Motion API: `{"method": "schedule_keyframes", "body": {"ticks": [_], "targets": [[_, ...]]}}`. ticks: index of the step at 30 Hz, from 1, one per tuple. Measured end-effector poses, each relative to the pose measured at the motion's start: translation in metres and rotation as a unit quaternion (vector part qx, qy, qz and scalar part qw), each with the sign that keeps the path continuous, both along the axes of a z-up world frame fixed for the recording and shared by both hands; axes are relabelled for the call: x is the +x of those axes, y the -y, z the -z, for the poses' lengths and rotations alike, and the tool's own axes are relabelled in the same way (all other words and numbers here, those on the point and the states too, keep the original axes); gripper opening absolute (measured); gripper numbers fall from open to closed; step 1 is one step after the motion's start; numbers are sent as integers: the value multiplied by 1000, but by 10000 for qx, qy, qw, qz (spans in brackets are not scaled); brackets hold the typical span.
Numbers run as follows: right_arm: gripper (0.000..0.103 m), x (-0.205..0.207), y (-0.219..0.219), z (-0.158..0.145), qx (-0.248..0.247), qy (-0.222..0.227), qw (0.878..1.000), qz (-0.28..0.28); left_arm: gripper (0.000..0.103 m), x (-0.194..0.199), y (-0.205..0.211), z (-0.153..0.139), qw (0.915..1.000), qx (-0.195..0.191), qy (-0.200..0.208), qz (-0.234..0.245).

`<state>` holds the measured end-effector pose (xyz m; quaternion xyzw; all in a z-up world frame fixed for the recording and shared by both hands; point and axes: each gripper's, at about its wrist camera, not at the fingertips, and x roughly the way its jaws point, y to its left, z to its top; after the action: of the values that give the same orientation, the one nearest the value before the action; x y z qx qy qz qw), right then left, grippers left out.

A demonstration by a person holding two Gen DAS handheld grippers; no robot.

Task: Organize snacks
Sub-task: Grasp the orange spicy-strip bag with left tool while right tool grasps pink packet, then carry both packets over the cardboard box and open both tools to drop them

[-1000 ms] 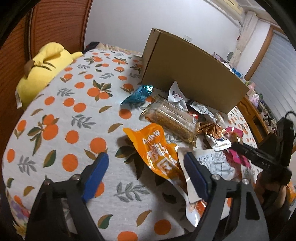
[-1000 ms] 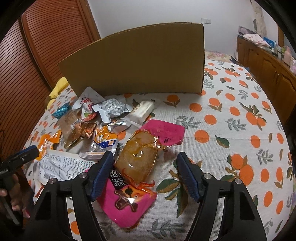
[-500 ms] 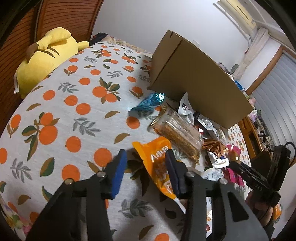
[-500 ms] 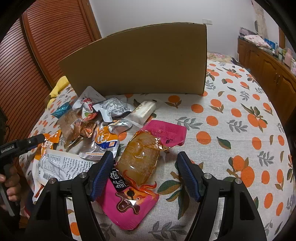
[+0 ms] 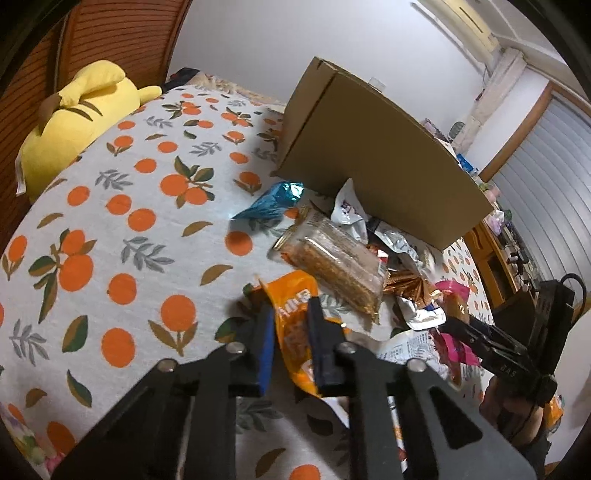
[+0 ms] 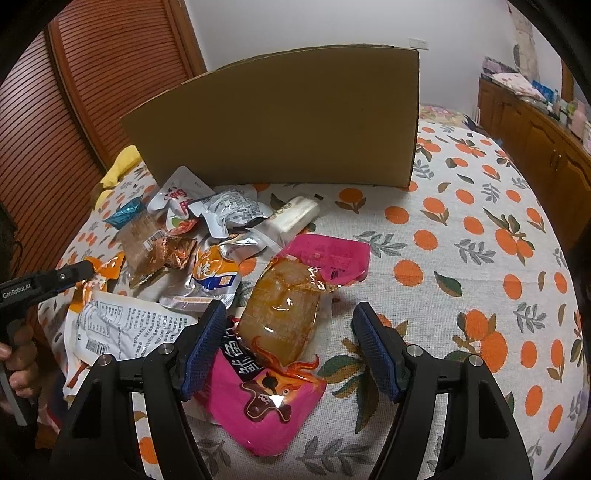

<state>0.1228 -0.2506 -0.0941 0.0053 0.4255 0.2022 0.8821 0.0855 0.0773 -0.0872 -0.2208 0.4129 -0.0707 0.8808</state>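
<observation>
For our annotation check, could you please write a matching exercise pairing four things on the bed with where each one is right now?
Things:
1. orange packet
2. blue foil wrapper
3. clear packet with the brown block
4. yellow plush toy

Places:
A. lying on the pink packets, ahead of the open right tongs
B. at the bed's far left edge, by the wooden door
C. pinched between the left tongs
D. on the sheet near the left end of the cardboard box

Pairs: 1-C, 2-D, 3-A, 4-B
</observation>
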Motion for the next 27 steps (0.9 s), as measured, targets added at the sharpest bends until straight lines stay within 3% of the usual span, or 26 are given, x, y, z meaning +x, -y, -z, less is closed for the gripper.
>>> {"method": "schedule_keyframes", "body": {"ticks": [4,6,7,9,11,16,27], "targets": [[74,1,0,0,-27,-11,10000,-33,10,0,1,-3,9999,61,61,73],[74,1,-1,0,-54,-4,10000,-54,0,-1,0,-8,9998,83,158,76],[72,1,-1,0,-71,-4,10000,-66,0,0,0,-11,9997,83,195,108],[66,2,-1,0,-65,-5,9999,-78,0,1,0,-19,9994,160,287,136],[50,3,-1,-1,-48,-26,9999,-85,0,2,0,-25,9990,240,361,146],[44,6,6,-1,36,-41,10000,-38,0,4,-3,-37,9980,332,512,167],[41,7,20,-17,185,160,9997,85,0,-4,11,-82,9911,600,1091,471]]}}
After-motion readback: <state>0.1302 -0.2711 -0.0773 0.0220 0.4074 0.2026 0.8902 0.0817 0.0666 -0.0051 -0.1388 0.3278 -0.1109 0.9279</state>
